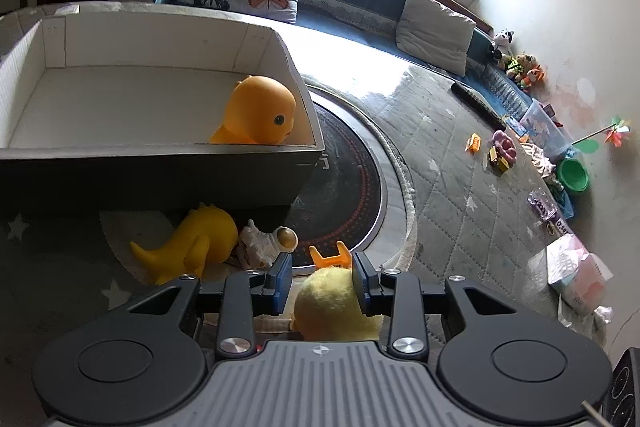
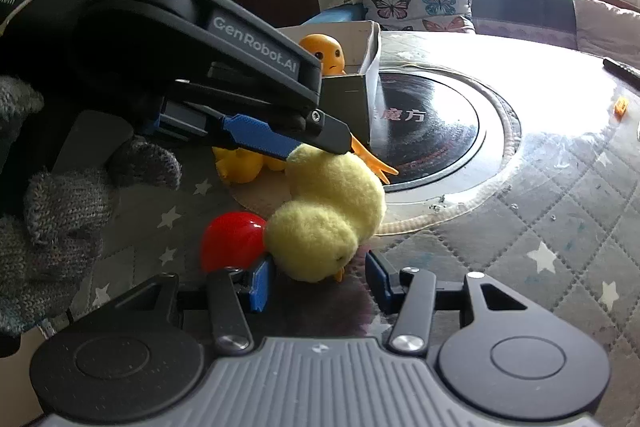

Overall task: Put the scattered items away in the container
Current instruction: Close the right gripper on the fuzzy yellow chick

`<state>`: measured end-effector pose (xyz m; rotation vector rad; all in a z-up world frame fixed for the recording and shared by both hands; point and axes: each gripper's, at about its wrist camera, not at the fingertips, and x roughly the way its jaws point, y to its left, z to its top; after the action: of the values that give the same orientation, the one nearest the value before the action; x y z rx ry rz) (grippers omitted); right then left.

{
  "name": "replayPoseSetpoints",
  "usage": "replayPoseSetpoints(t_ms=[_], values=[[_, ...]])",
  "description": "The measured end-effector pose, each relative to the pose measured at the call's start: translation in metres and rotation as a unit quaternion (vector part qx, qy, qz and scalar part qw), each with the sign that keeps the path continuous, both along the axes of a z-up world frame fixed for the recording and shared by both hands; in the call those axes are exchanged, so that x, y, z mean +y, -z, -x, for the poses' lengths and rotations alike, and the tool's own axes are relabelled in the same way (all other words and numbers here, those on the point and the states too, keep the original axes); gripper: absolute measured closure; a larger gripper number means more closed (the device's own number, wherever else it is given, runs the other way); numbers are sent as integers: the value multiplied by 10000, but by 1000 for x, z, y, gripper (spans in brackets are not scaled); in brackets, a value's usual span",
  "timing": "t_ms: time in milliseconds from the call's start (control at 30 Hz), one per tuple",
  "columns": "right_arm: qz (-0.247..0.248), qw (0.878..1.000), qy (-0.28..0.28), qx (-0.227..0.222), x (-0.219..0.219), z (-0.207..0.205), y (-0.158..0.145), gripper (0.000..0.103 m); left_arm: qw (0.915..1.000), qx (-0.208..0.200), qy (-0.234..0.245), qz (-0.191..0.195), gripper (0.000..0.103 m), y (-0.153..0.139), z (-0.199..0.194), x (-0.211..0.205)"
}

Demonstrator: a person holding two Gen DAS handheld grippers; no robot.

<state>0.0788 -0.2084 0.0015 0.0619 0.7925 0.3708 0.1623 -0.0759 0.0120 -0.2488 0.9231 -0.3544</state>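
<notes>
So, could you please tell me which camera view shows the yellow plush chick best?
The right wrist view: the yellow plush chick shows nearly whole there, head, body and orange feet, lying on the mat with the left gripper closing around it. The left wrist view catches only part of its fuzzy body between the left gripper's pads.

The chick (image 2: 324, 215) between my left claw's (image 1: 322, 281) blue ribbed pads is fuzzy yellow plush, with hard glossy orange plastic feet (image 1: 330, 256). My claws are matt black plastic with bright metal screws. The box (image 1: 160, 163) looks like smooth white card inside. The orange dinosaur (image 1: 260, 113) in it is smooth, satiny plastic. My glove (image 2: 60, 219) is grey knit. The red ball (image 2: 230, 239) shines glossy on the quilted cloth mat (image 2: 540, 219).
</notes>
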Motion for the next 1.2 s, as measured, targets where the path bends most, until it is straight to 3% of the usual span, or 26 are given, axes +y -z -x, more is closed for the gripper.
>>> replayPoseSetpoints(t_ms=[267, 367, 533, 633, 1200], values=[[-210, 9998, 23, 52, 0, -6, -2, 41, 9998, 99, -111, 133, 67, 2, -5, 3], [-185, 9998, 96, 33, 0, -7, -1, 42, 9997, 119, -122, 154, 67, 2, -7, 3], [-243, 9994, 229, 54, -8, -8, 0, 53, 9996, 135, -149, 180, 67, 3, -11, 3], [-213, 9995, 240, 47, -10, -8, 0, 55, 9996, 170, -130, 195, 67, 4, -13, 2], [-64, 9998, 173, 16, -6, -16, 3, 54, 9973, 525, -252, 443, 67, 21, -18, 5]])
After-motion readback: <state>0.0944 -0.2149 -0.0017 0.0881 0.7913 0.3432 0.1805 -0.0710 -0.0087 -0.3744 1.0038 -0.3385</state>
